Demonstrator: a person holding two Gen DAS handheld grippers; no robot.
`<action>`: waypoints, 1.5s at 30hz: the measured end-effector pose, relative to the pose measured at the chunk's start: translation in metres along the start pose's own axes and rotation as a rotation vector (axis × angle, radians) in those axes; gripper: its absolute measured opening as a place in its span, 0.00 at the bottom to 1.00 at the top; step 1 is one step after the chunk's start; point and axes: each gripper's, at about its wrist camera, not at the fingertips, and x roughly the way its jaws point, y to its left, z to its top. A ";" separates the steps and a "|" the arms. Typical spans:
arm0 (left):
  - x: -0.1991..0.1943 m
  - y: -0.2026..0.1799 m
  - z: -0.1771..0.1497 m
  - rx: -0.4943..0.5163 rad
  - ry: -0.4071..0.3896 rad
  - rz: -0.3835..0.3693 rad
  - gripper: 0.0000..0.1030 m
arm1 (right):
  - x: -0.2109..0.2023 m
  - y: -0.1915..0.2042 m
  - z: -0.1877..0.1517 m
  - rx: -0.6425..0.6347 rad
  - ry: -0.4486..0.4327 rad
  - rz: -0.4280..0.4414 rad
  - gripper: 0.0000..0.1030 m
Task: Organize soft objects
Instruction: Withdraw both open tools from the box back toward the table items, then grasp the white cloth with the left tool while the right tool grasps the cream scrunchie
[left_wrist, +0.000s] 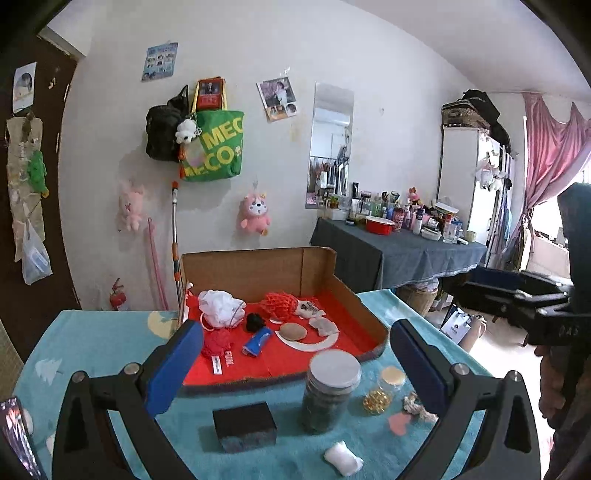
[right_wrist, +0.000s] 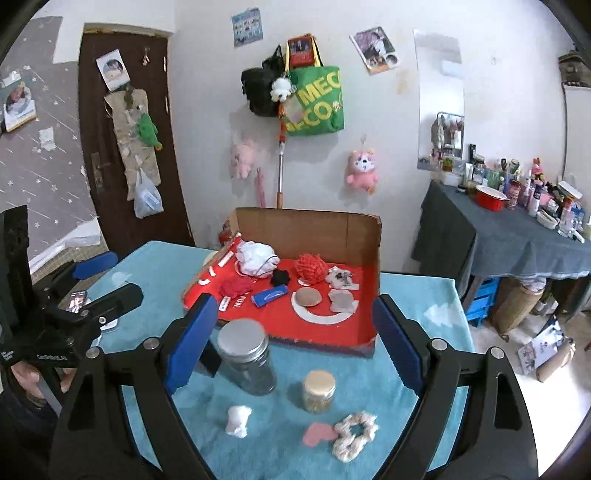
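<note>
**Before the box: hazards of the next pick**

Nearest the cameras, both grippers hover over the desk (right_wrist: 424, 295), fingers spread wide, nothing between them: left gripper (left_wrist: 295, 362), right gripper (right_wrist: 291, 343).

Soft items not yet boxed: white cotton wad (right_wrist: 238, 421), cream scrunchie (right_wrist: 354, 435), pink heart pad (right_wrist: 318, 432).

Risks, as judged:
- Scrunchie touches the heart pad; a pinch may drag both.
- Tall jar (right_wrist: 246, 358) and small jar (right_wrist: 319, 391) stand close behind; a careless reach could topple either.
- Black block (left_wrist: 244, 426) sits near the left fingers' path.

Farther back, the cardboard box (right_wrist: 306, 229) holds red, white and black soft pieces; its low front lip may snag a carried item.
</note>
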 end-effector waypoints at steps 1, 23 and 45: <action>-0.004 -0.003 -0.004 0.001 -0.006 0.001 1.00 | -0.004 0.001 -0.006 0.012 -0.004 0.011 0.86; 0.009 -0.027 -0.114 -0.012 0.048 0.057 1.00 | -0.001 0.008 -0.144 0.077 -0.070 -0.196 0.86; 0.059 -0.028 -0.159 -0.052 0.269 0.069 1.00 | 0.055 -0.022 -0.193 0.133 0.118 -0.236 0.86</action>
